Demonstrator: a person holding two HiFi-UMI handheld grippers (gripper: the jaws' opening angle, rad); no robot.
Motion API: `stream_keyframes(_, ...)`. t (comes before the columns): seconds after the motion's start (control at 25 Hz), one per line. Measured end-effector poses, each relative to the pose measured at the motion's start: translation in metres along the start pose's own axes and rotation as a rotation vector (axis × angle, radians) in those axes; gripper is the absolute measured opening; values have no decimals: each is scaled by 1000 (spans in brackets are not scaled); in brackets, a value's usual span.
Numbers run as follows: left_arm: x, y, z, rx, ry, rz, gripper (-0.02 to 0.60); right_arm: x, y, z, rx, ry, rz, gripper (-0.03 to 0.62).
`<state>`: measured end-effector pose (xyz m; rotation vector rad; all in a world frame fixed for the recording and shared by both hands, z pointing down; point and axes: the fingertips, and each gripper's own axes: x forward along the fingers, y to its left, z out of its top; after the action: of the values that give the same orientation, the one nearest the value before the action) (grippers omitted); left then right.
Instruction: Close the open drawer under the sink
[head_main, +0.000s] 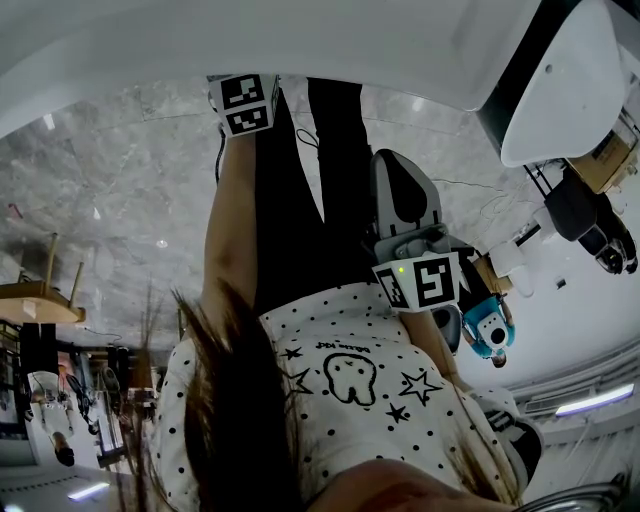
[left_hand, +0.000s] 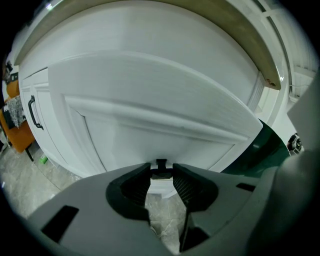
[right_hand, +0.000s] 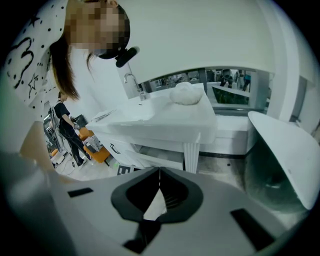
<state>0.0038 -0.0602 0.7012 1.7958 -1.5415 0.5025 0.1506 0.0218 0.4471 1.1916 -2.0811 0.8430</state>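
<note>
Drawer front, white and panelled, fills the left gripper view; it stands out from the white cabinet face behind it, with a dark gap showing at its right end, so it is open. The right gripper view shows the same from farther off, the drawer pulled out just beneath the white sink, which carries a curved tap and a white bundle on its top. The left gripper is right up at the lower middle of the drawer front; its jaws are only slightly parted, and a small black handle sits between their tips; the pads seem to press it from both sides, though the wide lens makes the contact hard to be sure of. To the left of the drawer is a cabinet door with a black pull of its own.

The right gripper is well apart from the cabinet; its jaws are brought fully together, tips touching, with nothing between them. From the head camera it shows beside the person's white spotted shirt; the left gripper's marker cube lies farther up, close under the white sink edge; grey marble floor spreads below.
</note>
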Motion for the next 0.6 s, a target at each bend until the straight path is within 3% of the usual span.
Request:
stream_keyframes(0.28,2,-1,-14,0,37,-16,143,0,1,0,1,2,0,14)
stream_keyframes(0.6,7,4,11,2,-14,1,143,4,3,0,2,2,-1,14)
